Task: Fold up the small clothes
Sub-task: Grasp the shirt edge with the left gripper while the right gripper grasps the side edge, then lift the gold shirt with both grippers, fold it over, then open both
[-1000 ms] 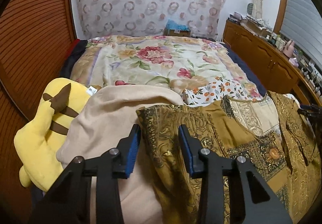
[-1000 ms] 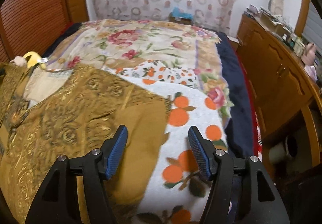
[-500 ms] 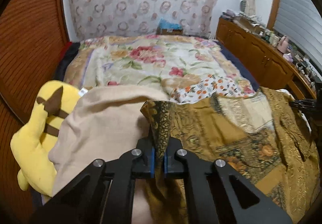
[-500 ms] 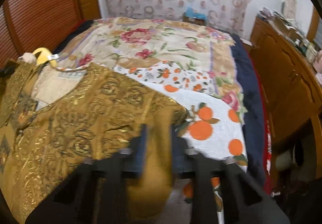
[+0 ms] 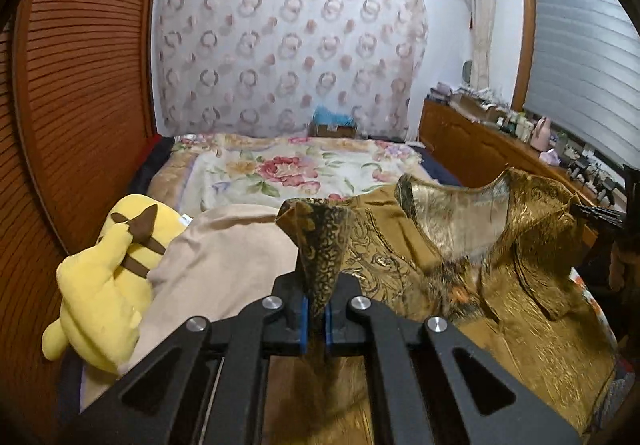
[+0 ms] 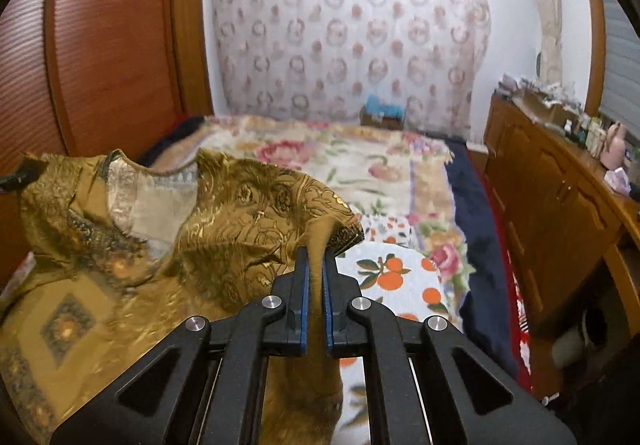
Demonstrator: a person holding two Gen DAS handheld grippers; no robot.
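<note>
Two grippers pinch the gold patterned top (image 5: 500,285), lifted above the near end of the bed: the left gripper (image 5: 316,319) clamps its left sleeve, the right gripper (image 6: 316,309) its right sleeve. A second ago both stood spread over the flat cloth. A yellow plush toy (image 5: 104,285) and beige cloth (image 5: 224,257) lie left; floral blanket (image 5: 288,173) beyond, wooden dresser (image 6: 560,205) right.

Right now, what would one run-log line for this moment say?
stage: lifting | left fingers: shut on gold patterned fabric top sleeve | right fingers: shut on other sleeve | beneath: orange-print white cloth
</note>
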